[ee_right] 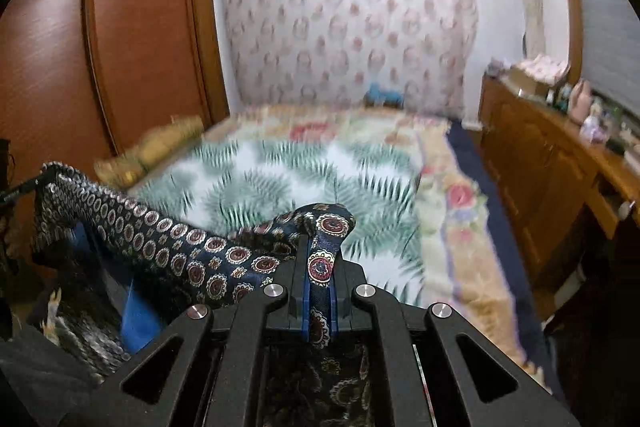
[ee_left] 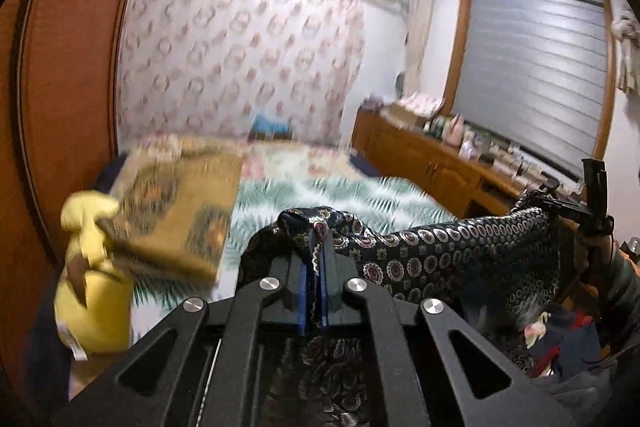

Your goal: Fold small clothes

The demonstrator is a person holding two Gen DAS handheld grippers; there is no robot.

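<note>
The dark patterned garment (ee_left: 440, 251) hangs stretched between my grippers above the bed (ee_right: 280, 179). My left gripper (ee_left: 314, 267) and right gripper (ee_right: 320, 279) each pinch a corner tight. I'd keep tension even and lay it flat before folding.

I see the bed (ee_right: 304, 163) and its folded tan blanket (ee_left: 180, 211) smeared by motion blur. The patterned garment (ee_left: 440, 251) drops out of sight under my gripper frames at the bottom edge. Items on the sideboard (ee_left: 460, 163), right, are too small to identify.
</note>
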